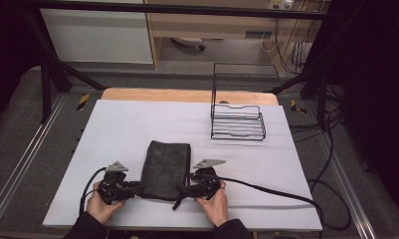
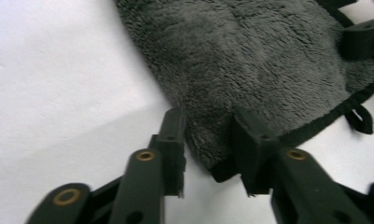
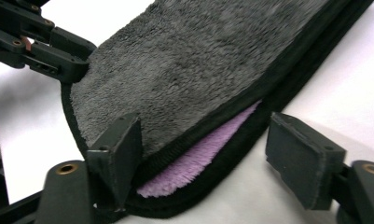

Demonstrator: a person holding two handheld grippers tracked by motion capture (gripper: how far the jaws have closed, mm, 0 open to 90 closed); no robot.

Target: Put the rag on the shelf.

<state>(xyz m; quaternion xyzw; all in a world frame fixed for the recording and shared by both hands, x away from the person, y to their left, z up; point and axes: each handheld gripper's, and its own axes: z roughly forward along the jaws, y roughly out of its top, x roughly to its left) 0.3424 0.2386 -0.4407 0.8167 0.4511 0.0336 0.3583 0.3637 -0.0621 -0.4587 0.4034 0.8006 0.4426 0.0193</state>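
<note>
Jaws of the left gripper (image 2: 208, 154) stand narrowly apart astride the near corner of the folded dark grey fleece towel (image 2: 264, 65), one pad at the edge, though whether they press it I cannot tell. The right gripper (image 3: 208, 158) stands wider at the opposite near corner, one pad on the grey top layer, the other clear of the black hem, a lilac inner layer showing. The towel lies flat on the white table (image 1: 137, 124), a black wire rack (image 1: 238, 122) well beyond it.
</note>
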